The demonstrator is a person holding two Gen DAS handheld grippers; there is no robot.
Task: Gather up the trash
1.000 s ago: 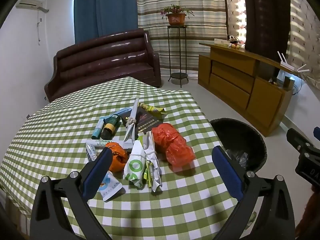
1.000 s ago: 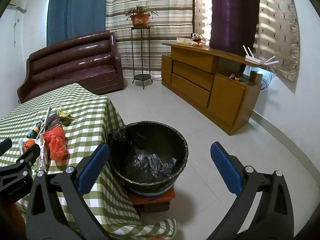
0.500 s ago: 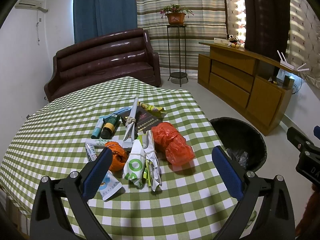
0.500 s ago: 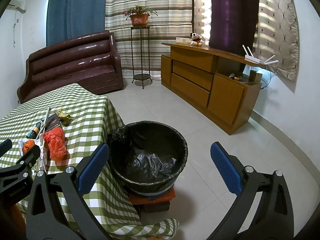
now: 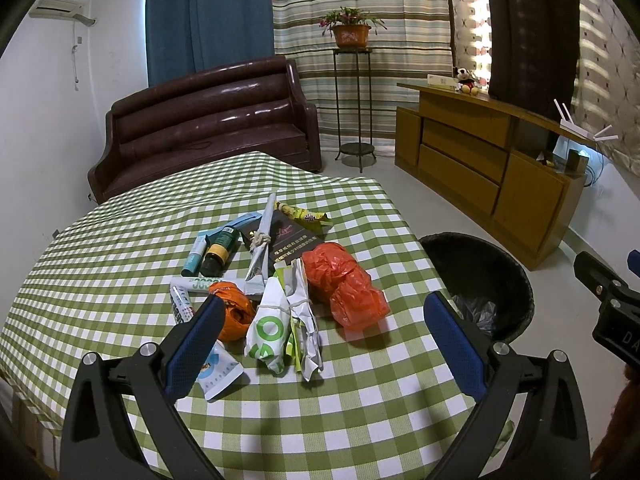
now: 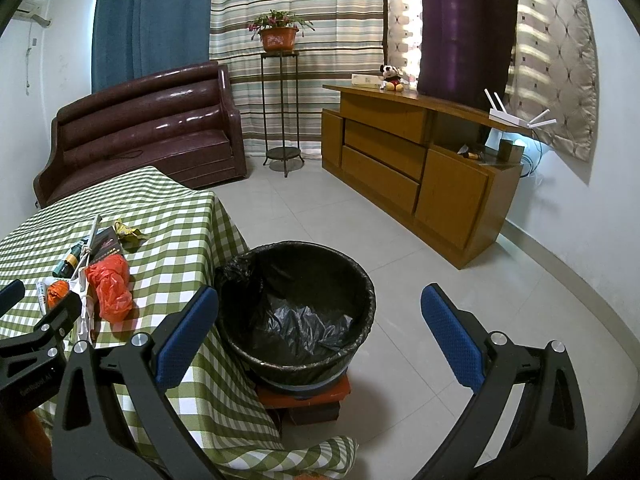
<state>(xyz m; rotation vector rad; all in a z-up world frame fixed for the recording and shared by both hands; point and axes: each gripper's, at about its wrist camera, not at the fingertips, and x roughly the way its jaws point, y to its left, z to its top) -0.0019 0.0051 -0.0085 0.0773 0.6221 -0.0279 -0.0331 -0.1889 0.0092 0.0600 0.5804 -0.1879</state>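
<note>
1. Two hand-held grippers, each with blue-padded fingers spread wide and holding nothing, face a table [image 5: 100,264] covered in a green and white checked cloth
2. At the left of the litter pile on the table lie a white tube [image 5: 181,303], a light blue tube [image 5: 196,255] and a dark bottle [image 5: 218,251] with a yellow band, side by side
3. Left gripper [image 5: 322,334] hovers over the near edge of the pile; its left finger overlaps a crumpled orange bag [image 5: 236,311] and a white and blue packet [image 5: 218,372] in the view
4. Between its fingers sits a knotted white wrapper with green print [image 5: 270,330], with a black box [image 5: 290,240] and a yellow wrapper [image 5: 306,216] farther back
5. Right of centre lies a crumpled red plastic bag [image 5: 346,284], just beside the white wrapper
6. Past the table's right edge stands a round bin with a black liner [image 6: 298,308], raised on a red block on the tiled floor
7. Right gripper [image 6: 320,330] is held above the bin, its left finger over the table's corner and its right finger over bare floor
8. Farther right, a wooden sideboard [image 6: 404,168] stands against the wall
</note>
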